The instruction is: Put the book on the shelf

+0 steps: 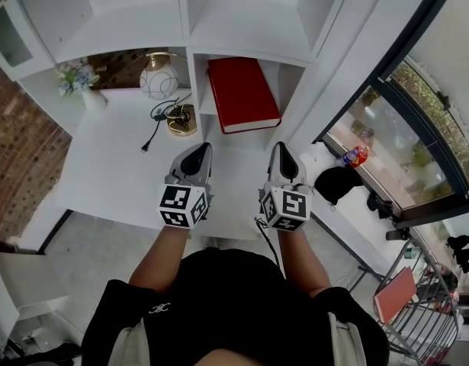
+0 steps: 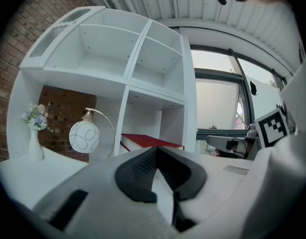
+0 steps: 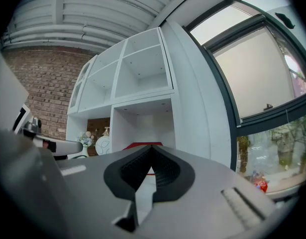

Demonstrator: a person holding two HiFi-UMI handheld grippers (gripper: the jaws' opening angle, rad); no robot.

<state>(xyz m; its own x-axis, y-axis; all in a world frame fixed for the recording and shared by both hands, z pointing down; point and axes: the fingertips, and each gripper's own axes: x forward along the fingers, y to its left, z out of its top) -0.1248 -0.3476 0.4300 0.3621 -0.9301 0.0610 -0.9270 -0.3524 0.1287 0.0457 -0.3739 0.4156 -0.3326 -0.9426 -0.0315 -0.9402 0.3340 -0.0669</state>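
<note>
A red book (image 1: 242, 94) lies flat in the lowest compartment of the white shelf unit (image 1: 249, 29), its near end sticking out past the front edge. The same book (image 2: 148, 141) shows beyond the left jaws, and the red book (image 3: 141, 145) peeks over the right jaws. My left gripper (image 1: 200, 148) and right gripper (image 1: 282, 148) hover side by side over the white desk (image 1: 104, 166), short of the book. Both are shut with nothing between the jaws.
A globe lamp (image 1: 158, 76) with a brass base and black cord stands left of the book. A vase of flowers (image 1: 80, 82) sits at the desk's far left by a brick wall. A window and railing run along the right.
</note>
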